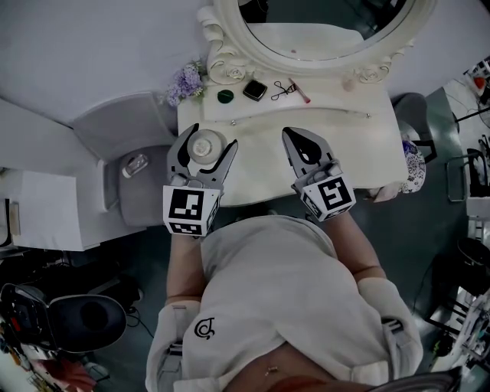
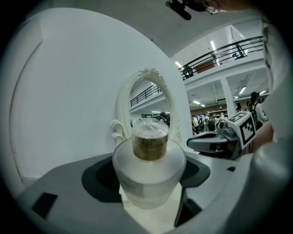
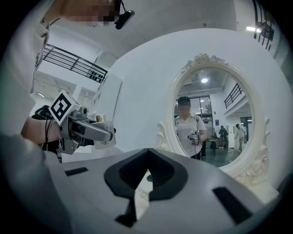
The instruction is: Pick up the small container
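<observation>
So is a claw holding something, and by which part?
Yes: the left gripper holds the small container by the sides of its wide frosted body. The right gripper is shut and empty.

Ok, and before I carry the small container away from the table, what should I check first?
1. The small container sits between the jaws of the left gripper, pads on both sides: ok.
2. It stands upright, cap on top: ok.
3. Its base is clear of the table: cannot tell.
4. The right gripper is shut and empty: ok.
5. The right gripper keeps apart from the container: ok.
6. The black case by the mirror lies apart from both grippers: ok.
</observation>
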Demonstrator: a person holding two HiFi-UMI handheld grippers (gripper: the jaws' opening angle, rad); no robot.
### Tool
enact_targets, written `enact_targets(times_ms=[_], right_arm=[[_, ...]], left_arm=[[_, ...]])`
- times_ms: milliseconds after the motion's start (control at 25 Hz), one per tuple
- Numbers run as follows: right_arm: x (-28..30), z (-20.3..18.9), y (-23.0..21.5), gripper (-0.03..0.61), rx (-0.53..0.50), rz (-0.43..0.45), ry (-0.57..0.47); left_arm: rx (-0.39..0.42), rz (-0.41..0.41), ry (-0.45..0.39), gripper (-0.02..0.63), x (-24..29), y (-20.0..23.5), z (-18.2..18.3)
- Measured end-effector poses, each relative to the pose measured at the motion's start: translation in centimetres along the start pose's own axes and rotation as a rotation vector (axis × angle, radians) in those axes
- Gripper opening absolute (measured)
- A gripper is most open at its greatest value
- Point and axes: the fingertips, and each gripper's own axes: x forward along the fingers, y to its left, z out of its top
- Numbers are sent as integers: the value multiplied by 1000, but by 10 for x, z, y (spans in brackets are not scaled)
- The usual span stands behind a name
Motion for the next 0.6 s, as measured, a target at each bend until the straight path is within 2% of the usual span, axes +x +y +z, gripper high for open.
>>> enact_targets(times_ms=[600], right_arm=[[15,-6,0,5,1,22,3]], left_arm=[[8,-6,6,351,11,5,-2]])
